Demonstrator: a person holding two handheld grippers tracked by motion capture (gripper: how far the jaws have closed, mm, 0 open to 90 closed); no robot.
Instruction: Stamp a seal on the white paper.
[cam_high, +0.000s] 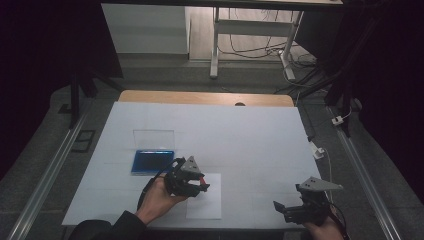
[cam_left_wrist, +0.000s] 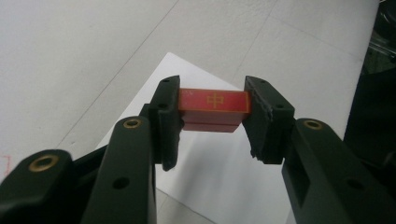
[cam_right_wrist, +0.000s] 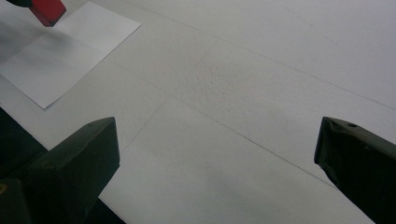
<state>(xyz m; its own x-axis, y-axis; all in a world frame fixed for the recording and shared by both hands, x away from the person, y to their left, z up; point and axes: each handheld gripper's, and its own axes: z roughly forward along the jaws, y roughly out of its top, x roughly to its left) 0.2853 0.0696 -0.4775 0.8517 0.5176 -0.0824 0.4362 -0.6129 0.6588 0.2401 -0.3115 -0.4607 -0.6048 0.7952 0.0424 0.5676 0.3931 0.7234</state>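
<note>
Small red rectangular block (cam_left_wrist: 214, 103), glossy lacquered face with a gold printed character; white paper sheet (cam_high: 207, 202), smooth and matt; white table covering (cam_right_wrist: 261, 70), finely grained matt; blue tray (cam_high: 152, 161) with clear glossy plastic lid; black gripper jaws, matt plastic with brass-coloured inserts.

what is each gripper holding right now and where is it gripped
The left gripper clamps a red stamp block by its two short ends, above the white paper sheet. The right gripper holds nothing, jaws wide apart.

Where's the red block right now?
The red block is clamped between the left gripper's jaws, above the white paper sheet at the table's near edge, just right of the blue open case in the high view.
</note>
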